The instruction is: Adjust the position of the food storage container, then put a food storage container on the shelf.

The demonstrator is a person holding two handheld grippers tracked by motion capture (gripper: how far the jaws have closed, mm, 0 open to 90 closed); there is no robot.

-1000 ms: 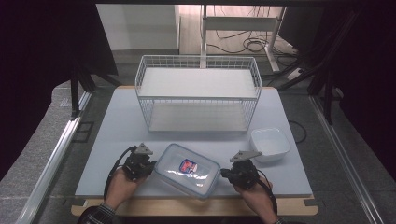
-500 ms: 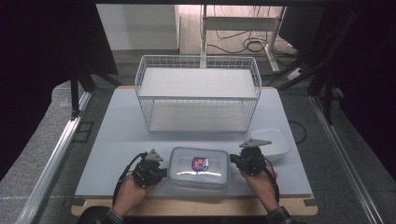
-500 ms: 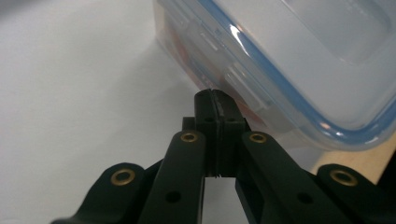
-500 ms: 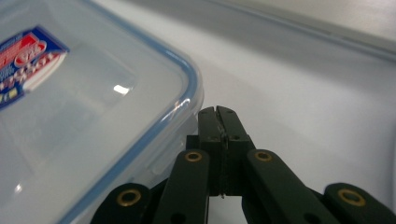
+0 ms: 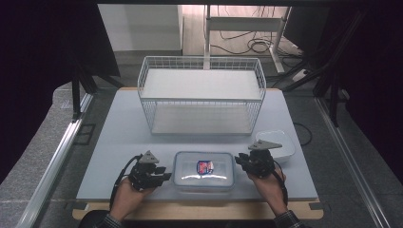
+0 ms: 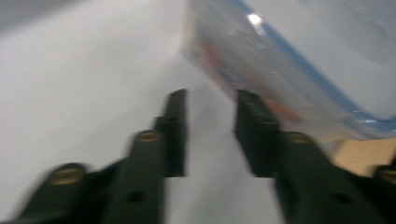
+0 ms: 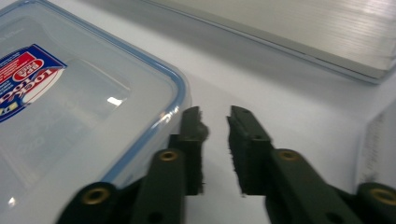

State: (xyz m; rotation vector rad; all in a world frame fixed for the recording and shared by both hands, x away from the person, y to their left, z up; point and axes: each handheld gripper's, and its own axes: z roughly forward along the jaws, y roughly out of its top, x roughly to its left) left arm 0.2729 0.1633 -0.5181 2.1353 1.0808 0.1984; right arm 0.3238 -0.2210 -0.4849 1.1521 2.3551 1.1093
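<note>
A clear plastic box (image 5: 204, 170) with a blue-edged lid and a red and blue label lies flat near the table's front edge. My left gripper (image 5: 165, 175) is just left of the box, pointing at its short side. Its jaws have just been opening, with nothing between them. In the left gripper view the gripper (image 6: 210, 100) stands open over bare table beside the box (image 6: 299, 56). My right gripper (image 5: 239, 159) is at the box's right end. In the right gripper view its jaws (image 7: 215, 116) have just been opening and hold nothing, with one beside the box's corner (image 7: 70, 107).
A white wire basket (image 5: 202, 95) stands at the middle back of the grey table (image 5: 119, 137). A small white tub (image 5: 280, 142) sits right behind my right gripper. The right gripper view has the basket's base (image 7: 303, 32) ahead and the tub (image 7: 378, 140) at the right edge.
The box lay askew a second ago and now lies square to the front edge, slightly further right. My right hand moved right and away from me. Both grippers' jaws have parted.
</note>
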